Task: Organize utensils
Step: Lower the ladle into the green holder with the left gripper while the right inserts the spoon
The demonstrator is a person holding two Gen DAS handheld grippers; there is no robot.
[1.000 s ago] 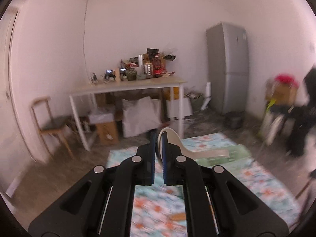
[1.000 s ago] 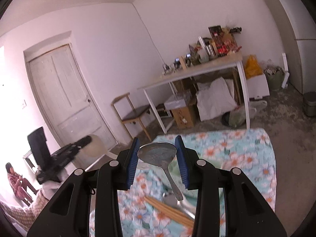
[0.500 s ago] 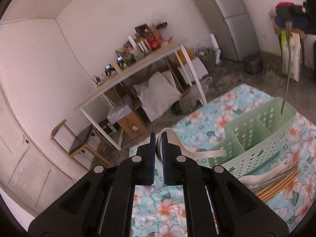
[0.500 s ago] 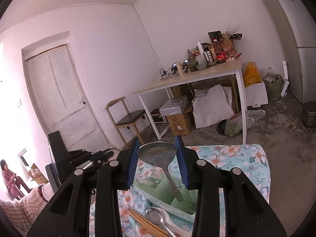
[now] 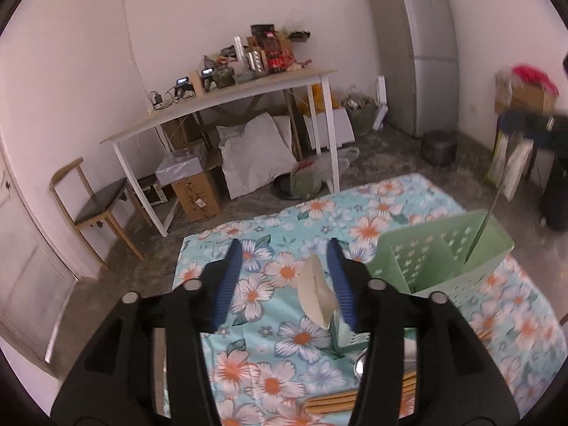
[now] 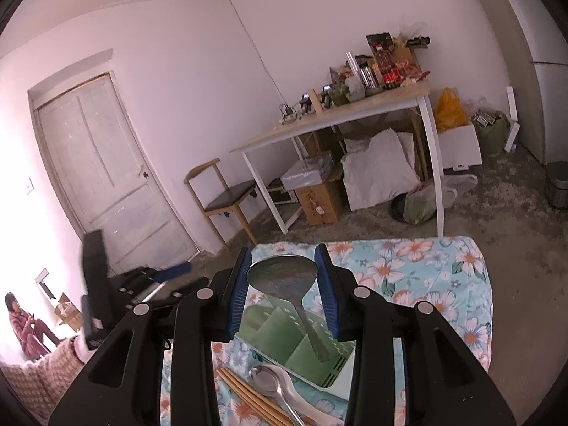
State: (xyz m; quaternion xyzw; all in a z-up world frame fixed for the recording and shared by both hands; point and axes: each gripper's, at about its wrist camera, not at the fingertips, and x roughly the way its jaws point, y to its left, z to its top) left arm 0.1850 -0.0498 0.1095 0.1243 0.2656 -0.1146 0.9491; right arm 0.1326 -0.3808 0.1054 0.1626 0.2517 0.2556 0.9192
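Two grippers over a floral-clothed table (image 5: 383,206)

Green divided utensil caddy (image 6: 284,333) stands near the cloth's front edge. Right gripper (image 6: 284,277) clamps a metal spoon (image 6: 282,277) by its bowl, handle in the caddy. Left gripper (image 5: 284,273), jaws opening, white ceramic spoon (image 5: 316,293) loose between them.

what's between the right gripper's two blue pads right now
The bowl of a metal spoon, gripped edge to edge by the right gripper; its handle hangs down over the green organizer basket. This shows in the right wrist view.
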